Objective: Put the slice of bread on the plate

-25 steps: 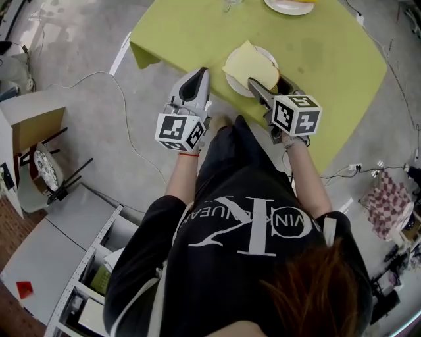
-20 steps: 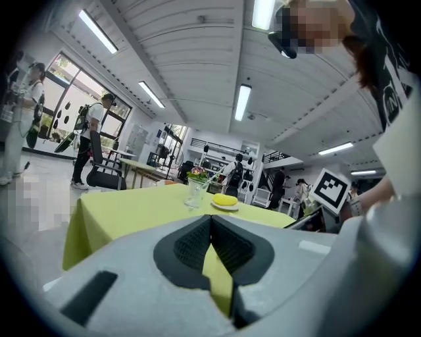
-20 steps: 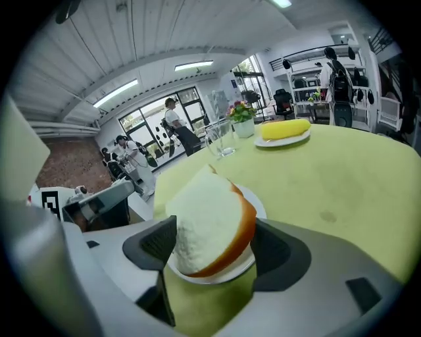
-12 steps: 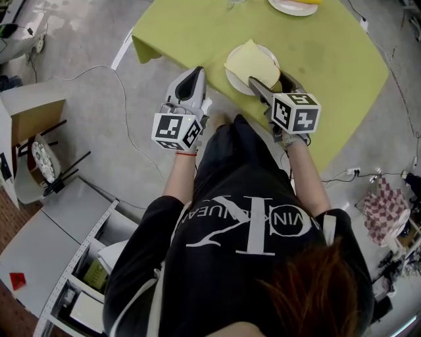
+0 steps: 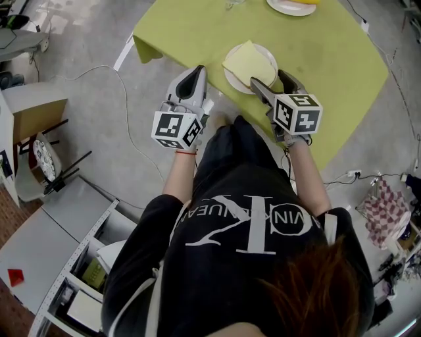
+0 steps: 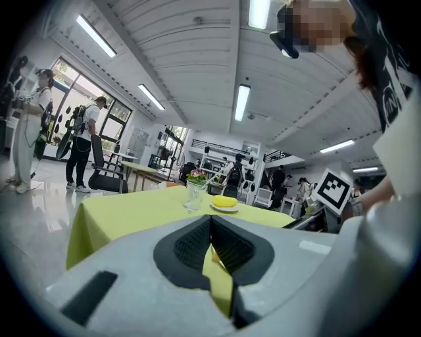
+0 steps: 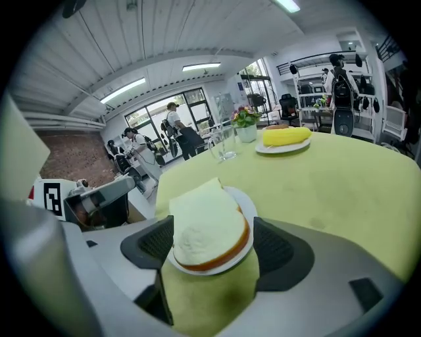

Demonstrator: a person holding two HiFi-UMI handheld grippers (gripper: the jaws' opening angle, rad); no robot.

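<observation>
A slice of bread [image 5: 248, 60] with a brown crust lies flat on a white plate [image 5: 228, 77] near the front edge of the green table [image 5: 329, 66]. My right gripper [image 5: 268, 79] is just behind the plate and tilted down at it. Its jaws are open wide, and neither pad touches anything. In the right gripper view the bread [image 7: 207, 224] and the plate [image 7: 248, 205] lie ahead of the right gripper [image 7: 214, 253], between its two pads. My left gripper [image 5: 196, 72] hangs shut and empty at the table's near edge, left of the plate. Its pads meet in the left gripper view [image 6: 211, 220].
A second plate [image 5: 289, 6] with a yellow item [image 7: 284, 136] stands at the table's far side, near a glass [image 7: 223, 145] and a flower vase [image 7: 247, 125]. On the floor to the left are a cardboard box [image 5: 33, 125], shelves [image 5: 85, 276] and a cable [image 5: 125, 112].
The right gripper's jaws have spread wider and drawn back a little from the bread, which stays on the plate. The left gripper has not moved.
</observation>
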